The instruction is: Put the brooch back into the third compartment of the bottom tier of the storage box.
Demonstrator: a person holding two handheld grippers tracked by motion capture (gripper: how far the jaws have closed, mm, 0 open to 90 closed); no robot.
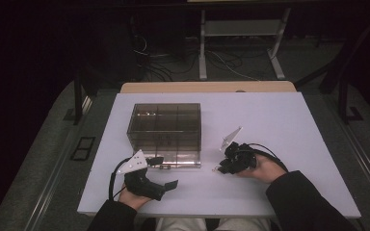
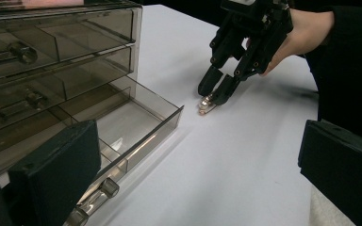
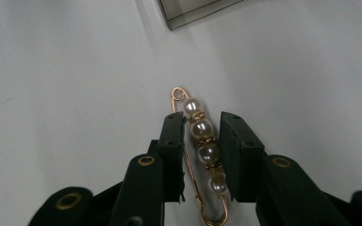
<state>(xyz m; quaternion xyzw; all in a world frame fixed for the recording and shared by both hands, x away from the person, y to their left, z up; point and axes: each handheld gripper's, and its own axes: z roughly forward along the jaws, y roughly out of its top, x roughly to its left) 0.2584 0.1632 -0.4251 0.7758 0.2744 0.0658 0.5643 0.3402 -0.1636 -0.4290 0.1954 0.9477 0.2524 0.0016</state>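
We noted the right gripper (image 3: 201, 155) narrowed around the pearl brooch pin (image 3: 201, 141), lower centre of frame, flat on the bench (image 3: 52, 70); light, slippery, delicate, best pinched across its beads.

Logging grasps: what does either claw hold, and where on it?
The right claw flanks the pearl pin at its beaded middle on the table; actual clamping cannot be told. The left claw holds nothing.

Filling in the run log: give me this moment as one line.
right gripper: jaws astride pearl pin on table, grip unclear | left gripper: open by drawer box | bottom drawer: pulled out
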